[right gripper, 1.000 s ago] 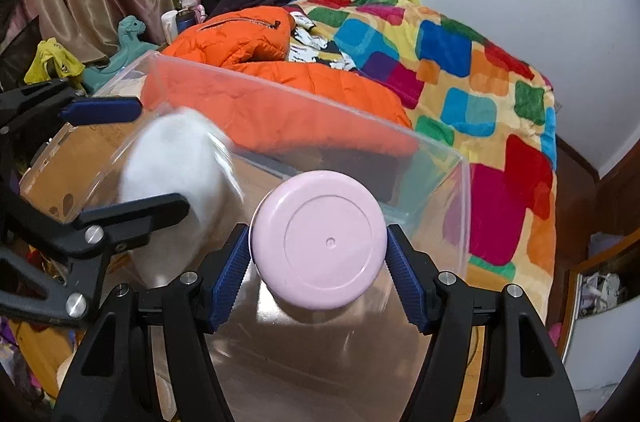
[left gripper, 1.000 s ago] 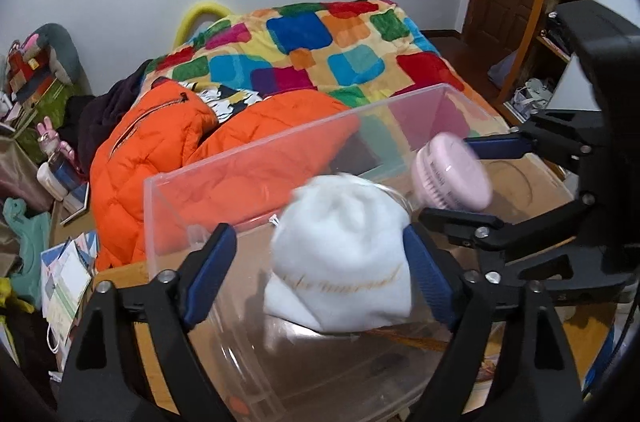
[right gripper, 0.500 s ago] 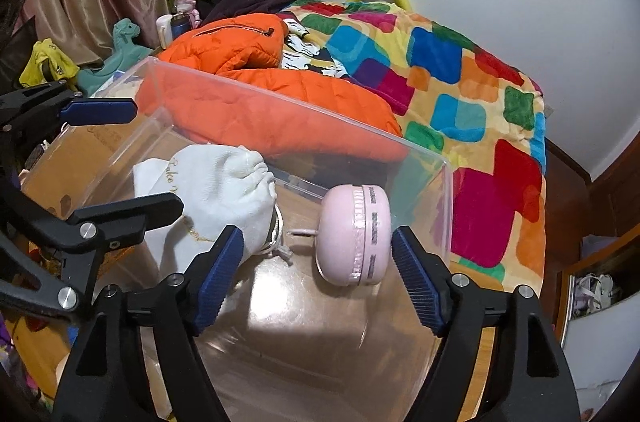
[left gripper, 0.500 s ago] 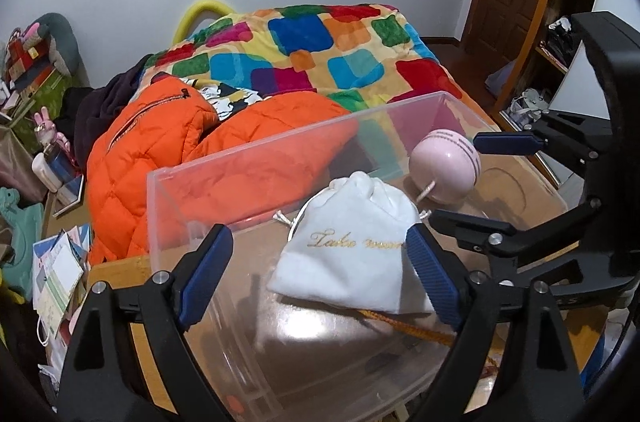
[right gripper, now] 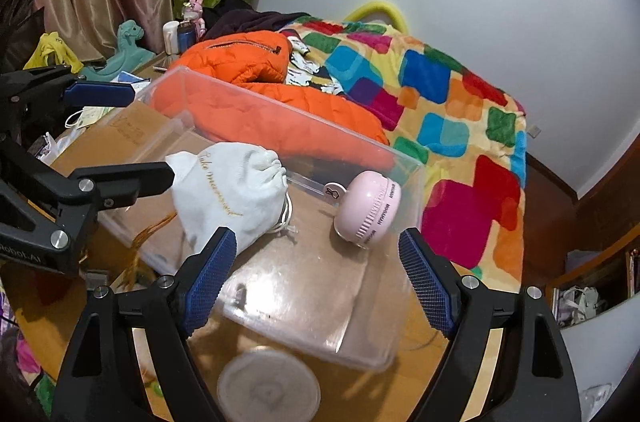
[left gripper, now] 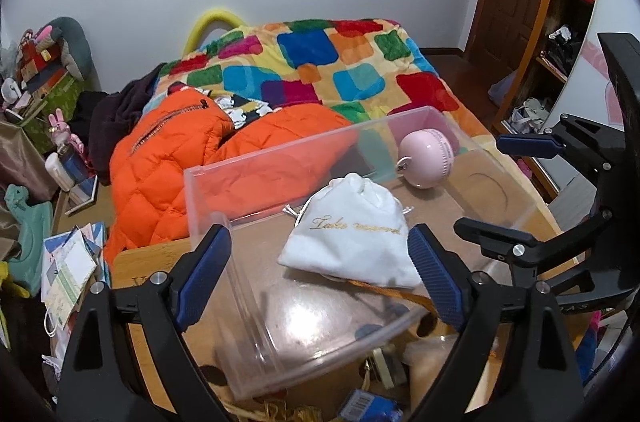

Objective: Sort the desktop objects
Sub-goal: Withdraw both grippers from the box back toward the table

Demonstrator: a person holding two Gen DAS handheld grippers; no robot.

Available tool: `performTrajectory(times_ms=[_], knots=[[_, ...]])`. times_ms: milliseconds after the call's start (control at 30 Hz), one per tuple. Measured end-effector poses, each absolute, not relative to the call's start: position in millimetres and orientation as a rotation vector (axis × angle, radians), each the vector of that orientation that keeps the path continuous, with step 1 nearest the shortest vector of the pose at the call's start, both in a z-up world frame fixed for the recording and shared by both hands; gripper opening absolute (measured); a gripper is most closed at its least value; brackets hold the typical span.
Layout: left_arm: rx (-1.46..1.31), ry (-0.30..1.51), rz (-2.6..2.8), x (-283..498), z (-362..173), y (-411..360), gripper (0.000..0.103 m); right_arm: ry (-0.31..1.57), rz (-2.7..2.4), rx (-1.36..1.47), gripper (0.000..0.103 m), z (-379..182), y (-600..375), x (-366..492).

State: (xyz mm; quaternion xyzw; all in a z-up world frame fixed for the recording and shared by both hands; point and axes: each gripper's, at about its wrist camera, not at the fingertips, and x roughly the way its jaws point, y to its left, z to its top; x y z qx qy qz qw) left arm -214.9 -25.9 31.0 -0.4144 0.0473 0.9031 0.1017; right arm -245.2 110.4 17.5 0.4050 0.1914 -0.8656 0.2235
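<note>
White drawstring cloth pouch (left gripper: 352, 236) and round pink plastic gadget (right gripper: 370, 208) lie in clear plastic bin (left gripper: 280, 326), below both claws. Left gripper (left gripper: 316, 276) opening, empty; right gripper (right gripper: 316, 272) opening, empty.

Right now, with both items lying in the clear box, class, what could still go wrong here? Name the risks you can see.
1. The pink round gadget rests on its curved edge inside the clear box, so a nudge might set it rolling.
2. The white pouch lies close to the left gripper, whose jaws are opening with nothing between them; a pad could snag its drawstring.
3. The right gripper, also opening and empty, hangs over the box and could knock the near wall.
</note>
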Motion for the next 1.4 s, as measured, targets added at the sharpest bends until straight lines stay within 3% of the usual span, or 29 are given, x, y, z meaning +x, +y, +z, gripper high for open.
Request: performTrajectory(times_ms=[533,833,1400], knots=[[-1.068,0.215,2.772,-140.4,77.1,-26.5,0.097,0.482,-2.492,1.012,0.082,52.4,142.8,-167.6],[-0.979,0.156,2.800,-102.6,83.5,-40.2,0.100,0.490,-2.536,0.933,0.085,61.7,147.8,-132.5],[-1.145,-0.036,2.810,-73.4,26.8,-87.4,0.101,0.356,-2.594,0.990,0.085,35.1,177.5,-112.8]])
